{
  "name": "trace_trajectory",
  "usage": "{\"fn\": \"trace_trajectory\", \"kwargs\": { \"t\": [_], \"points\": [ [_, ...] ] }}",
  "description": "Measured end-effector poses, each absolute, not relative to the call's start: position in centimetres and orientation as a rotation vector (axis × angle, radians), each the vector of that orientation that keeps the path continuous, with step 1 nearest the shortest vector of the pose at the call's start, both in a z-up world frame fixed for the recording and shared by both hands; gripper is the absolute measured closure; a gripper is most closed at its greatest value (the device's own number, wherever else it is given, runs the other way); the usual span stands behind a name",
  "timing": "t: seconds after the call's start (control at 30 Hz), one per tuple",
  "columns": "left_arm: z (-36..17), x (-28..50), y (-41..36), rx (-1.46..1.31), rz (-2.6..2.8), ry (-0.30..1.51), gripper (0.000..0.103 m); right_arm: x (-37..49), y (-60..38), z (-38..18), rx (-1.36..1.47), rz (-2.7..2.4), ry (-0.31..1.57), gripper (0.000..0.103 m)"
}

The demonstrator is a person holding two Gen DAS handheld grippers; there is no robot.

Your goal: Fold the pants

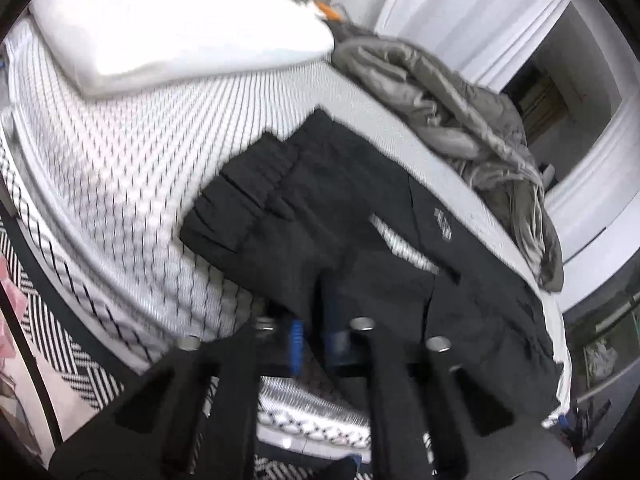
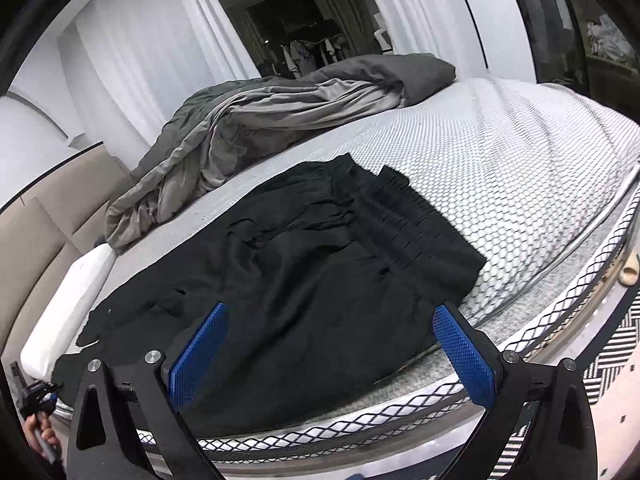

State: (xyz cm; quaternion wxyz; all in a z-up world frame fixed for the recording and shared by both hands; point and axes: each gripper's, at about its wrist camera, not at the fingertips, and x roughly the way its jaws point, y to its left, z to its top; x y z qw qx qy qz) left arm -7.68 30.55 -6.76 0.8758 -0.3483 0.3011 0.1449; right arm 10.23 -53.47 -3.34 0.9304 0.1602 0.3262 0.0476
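Pants (image 2: 304, 264) on mattress (image 2: 520, 168), before blanket (image 2: 256, 120)

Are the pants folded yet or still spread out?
Partly folded: the black pants lie doubled on the mattress, waistband bunched in layers. The left gripper pinches their edge.

Bed (image 2: 520, 168) with white mesh-pattern mattress cover carries everything. Black pants (image 2: 304, 272) lie flat at 6 o'clock in right wrist view. Rumpled grey duvet (image 2: 256, 120) at 11 o'clock, white pillow (image 1: 168, 28) at 11 o'clock in left view.
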Motion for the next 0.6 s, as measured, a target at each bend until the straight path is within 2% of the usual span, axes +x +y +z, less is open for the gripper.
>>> {"fn": "trace_trajectory", "kwargs": {
  "t": [0.17, 0.37, 0.5, 0.6],
  "points": [
    [-5.2, -7.1, 32.4, -0.755, 0.367, 0.588, 0.102, 9.4, -55.6, -3.5, 0.361, 0.095, 0.677, 0.0],
    [-5.6, -6.1, 31.8, -0.727, 0.417, 0.642, 0.102, 10.3, -60.5, -7.1, 0.589, 0.188, 0.693, 0.0],
    [-6.2, -5.9, 31.9, -0.747, 0.425, 0.665, 0.102, 12.6, -61.7, -8.6, 0.62, 0.225, 0.678, 0.004],
    [-6.2, -6.4, 31.6, -0.742, 0.436, 0.663, 0.102, 14.0, -62.3, -9.3, 0.653, 0.281, 0.664, 0.019]
  ]
}}
